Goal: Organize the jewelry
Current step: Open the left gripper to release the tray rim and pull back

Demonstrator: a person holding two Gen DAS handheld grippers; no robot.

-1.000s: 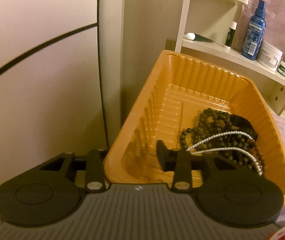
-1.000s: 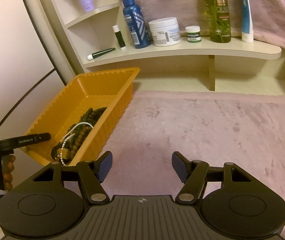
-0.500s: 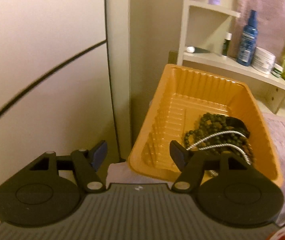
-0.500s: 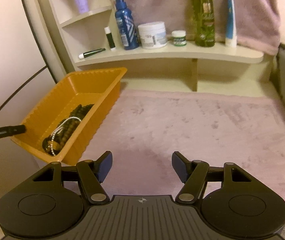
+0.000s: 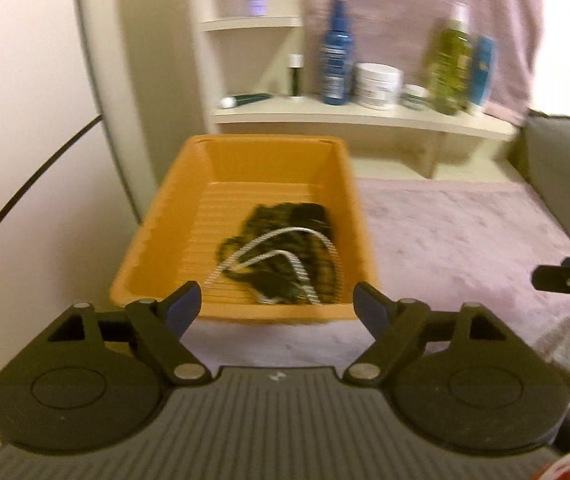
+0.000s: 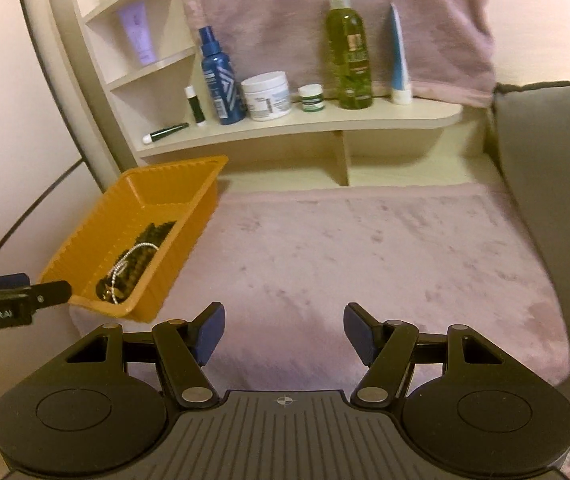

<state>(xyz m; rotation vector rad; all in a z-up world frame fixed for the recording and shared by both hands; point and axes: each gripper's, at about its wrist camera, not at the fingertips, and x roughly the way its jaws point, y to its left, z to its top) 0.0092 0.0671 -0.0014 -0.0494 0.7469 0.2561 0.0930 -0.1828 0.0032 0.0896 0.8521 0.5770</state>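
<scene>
With my left gripper [image 5: 277, 304] just spread wide and empty short of the orange tray [image 5: 165, 216], where the dark beads [image 5: 285, 224] and silver chain [image 5: 281, 236] lay together, my right gripper [image 6: 284, 326] gaped idle over the pink blanket [image 6: 365, 248], "GenRobot.AI" legible on the left tool.

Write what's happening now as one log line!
left hand-held gripper: open, just opening, nothing between | right hand-held gripper: open, nothing held | necklaces: in orange tray

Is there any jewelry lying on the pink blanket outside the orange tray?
No, the beads and silver chain lie inside the tray; the blanket is bare.
</scene>
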